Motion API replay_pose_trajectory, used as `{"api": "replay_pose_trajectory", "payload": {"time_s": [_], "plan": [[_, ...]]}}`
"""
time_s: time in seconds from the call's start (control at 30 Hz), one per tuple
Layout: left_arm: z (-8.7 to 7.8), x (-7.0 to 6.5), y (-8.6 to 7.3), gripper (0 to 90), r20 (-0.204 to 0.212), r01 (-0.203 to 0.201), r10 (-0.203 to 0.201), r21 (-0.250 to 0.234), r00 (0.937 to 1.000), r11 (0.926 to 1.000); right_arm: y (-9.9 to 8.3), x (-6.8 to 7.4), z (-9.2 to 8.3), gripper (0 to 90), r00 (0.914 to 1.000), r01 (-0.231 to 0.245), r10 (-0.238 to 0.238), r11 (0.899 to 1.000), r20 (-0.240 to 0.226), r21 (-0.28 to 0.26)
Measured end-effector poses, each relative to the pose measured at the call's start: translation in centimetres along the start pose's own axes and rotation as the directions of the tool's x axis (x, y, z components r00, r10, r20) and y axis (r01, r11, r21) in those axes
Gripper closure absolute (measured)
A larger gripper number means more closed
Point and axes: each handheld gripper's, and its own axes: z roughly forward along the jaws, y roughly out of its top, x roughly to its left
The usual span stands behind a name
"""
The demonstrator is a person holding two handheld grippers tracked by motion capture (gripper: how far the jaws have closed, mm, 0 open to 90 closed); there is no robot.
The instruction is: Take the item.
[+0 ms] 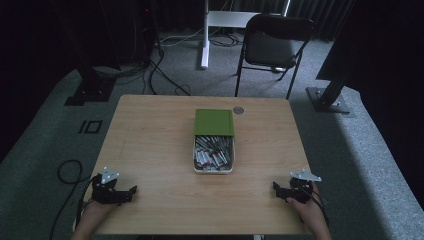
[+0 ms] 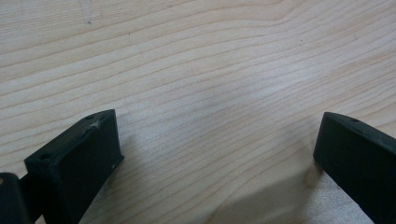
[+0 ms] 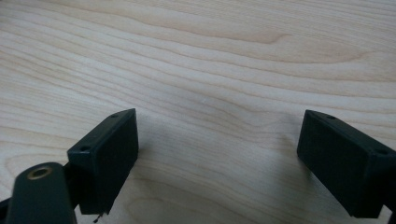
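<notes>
1. Many thin, pen-like pieces lie heaped in the white box (image 1: 213, 169), which sits at the middle of the bench (image 1: 150, 150); what they are exactly is too small to tell. Packed and crossing one another, they could come up two at a time or spill over the low rim if one is pinched off-centre.
2. Touching the far end of the white box lies its green lid (image 1: 214, 122), covering that part. A reach over the box from the far side would knock it; a push against the box would likely slide both together.
3. Beyond the lid, near the bench's far edge, a small round disc (image 1: 238, 110) lies well apart from the box and is no obstacle.
4. Left of the box, at the near edge, the left hand-held gripper (image 1: 131, 190) rests with jaws spread wide, nothing between them.
5. Right of the box, also at the near edge, the right hand-held gripper (image 1: 275, 187) is likewise wide open and empty. Bare wood lies between each and the box.
6. Behind the bench stands a black folding chair (image 1: 274, 45), with cables (image 1: 160, 75) on the floor.
</notes>
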Motion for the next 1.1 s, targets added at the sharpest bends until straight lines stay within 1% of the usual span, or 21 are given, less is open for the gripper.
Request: {"api": "replay_pose_trajectory", "payload": {"time_s": [0.07,0.13,0.23,0.6,0.7,0.73,0.87,0.97,1.1], "plan": [[0.0,0.0,0.0,1.4,0.000,0.000,0.000,0.000,1.0000,1.0000,0.0,0.0,0.0,13.8,1.0000,-0.005,0.005,1.000,-0.002,-0.001],[0.0,0.0,0.0,1.4,0.000,0.000,0.000,0.000,1.0000,1.0000,0.0,-0.1,-0.1,14.2,0.9995,-0.027,0.026,1.000,-0.014,-0.005],[0.0,0.0,0.0,1.4,0.000,0.000,0.000,0.000,1.0000,1.0000,0.2,0.0,-0.2,14.2,0.9996,-0.026,0.026,1.000,-0.012,-0.008],[0.0,0.0,0.0,1.4,0.000,0.000,0.000,0.000,1.0000,1.0000,1.7,0.5,-1.0,15.0,0.9998,-0.008,0.007,0.999,-0.020,-0.052],[0.0,0.0,0.0,1.4,0.000,0.000,0.000,0.000,1.0000,1.0000,2.3,0.8,-1.2,15.6,0.9998,-0.001,0.000,0.998,-0.022,-0.063],[0.0,0.0,0.0,1.4,0.000,0.000,0.000,0.001,1.0000,1.0000,2.6,1.0,-1.4,17.7,0.9998,0.005,-0.007,0.997,-0.021,-0.075],[0.0,0.0,0.0,1.4,0.000,0.000,0.000,0.001,1.0000,1.0000,3.1,1.4,-1.5,18.6,0.9996,0.016,-0.017,0.996,-0.021,-0.085],[0.0,0.0,0.0,1.4,0.000,0.000,0.000,0.001,1.0000,1.0000,3.8,1.9,-1.7,18.6,0.9990,0.028,-0.031,0.995,-0.031,-0.098],[0.0,0.0,0.0,1.4,0.000,0.000,0.000,0.001,1.0000,1.0000,4.4,2.4,-1.8,18.8,0.9984,0.032,-0.037,0.993,-0.042,-0.116]]}}
